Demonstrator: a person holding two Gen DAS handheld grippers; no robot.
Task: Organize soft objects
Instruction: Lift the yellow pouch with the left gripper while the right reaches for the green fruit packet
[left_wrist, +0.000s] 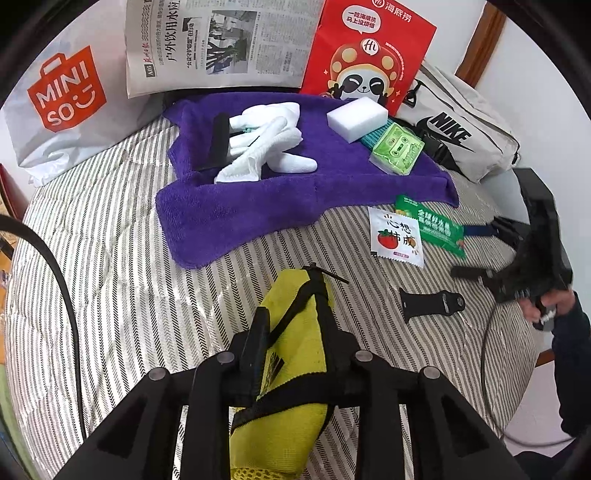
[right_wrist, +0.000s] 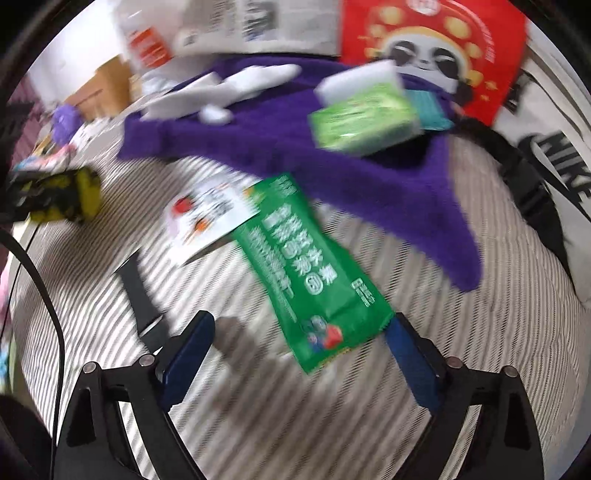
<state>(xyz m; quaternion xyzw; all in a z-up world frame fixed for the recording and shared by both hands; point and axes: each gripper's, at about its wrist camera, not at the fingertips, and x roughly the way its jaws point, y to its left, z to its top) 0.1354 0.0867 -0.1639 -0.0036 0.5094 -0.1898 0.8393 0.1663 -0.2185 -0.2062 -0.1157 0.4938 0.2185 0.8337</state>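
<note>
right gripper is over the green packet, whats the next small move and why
Probably lower the right gripper a little and close on the green packet: its jaws stand wide, the packet's near end lies between them untouched, flat on the striped bedding.

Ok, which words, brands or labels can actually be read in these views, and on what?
"MINISO": white shopping bag.
"NIKE": cream bag.
"海底捞": red panda bag.
"户外饮用水应": newspaper headline; the body text is too small.
"心想柿成": white sachet.
Green packet: print too blurred.

Gloves (left_wrist: 264, 138) and sponge (left_wrist: 356, 118) on towel (left_wrist: 258, 206).
</note>
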